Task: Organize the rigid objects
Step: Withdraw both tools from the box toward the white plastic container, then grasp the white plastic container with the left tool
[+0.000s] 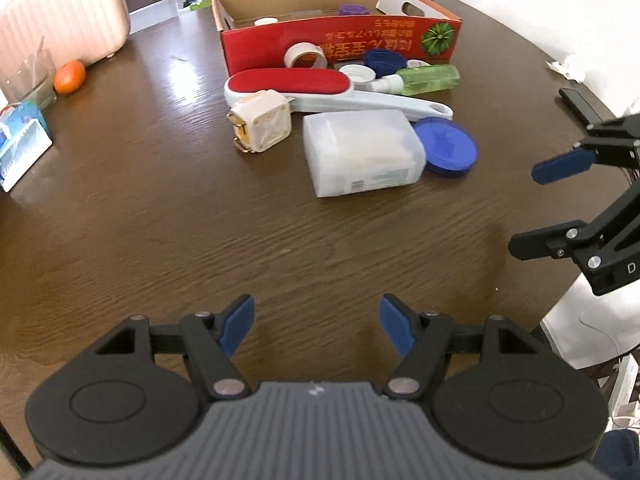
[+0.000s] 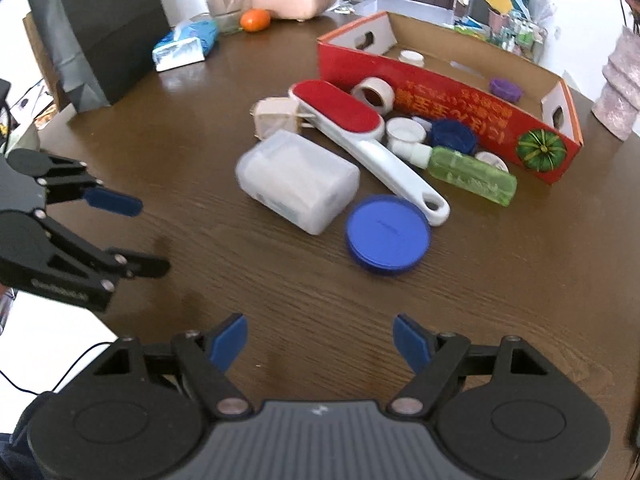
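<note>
Approaching stage: left gripper (image 1: 316, 326) and right gripper (image 2: 320, 344), fingers spread wide, both empty, hover over bare tabletop (image 1: 140, 200) short of the clutter. Frosted plastic box (image 1: 362, 152), blue lid (image 1: 446, 146), lint brush (image 1: 320, 90) lie before red cardboard box (image 1: 340, 40). Next: close on one item, lift into box.

Around the dark wooden table (image 2: 500, 300), an orange (image 2: 255, 19) sits near its far edge beside a clear glass container (image 2: 226, 10), a blue tissue pack (image 2: 186, 46) nearby, a black paper bag (image 2: 104, 28) further along, a pink suitcase (image 1: 60, 20) beyond.
</note>
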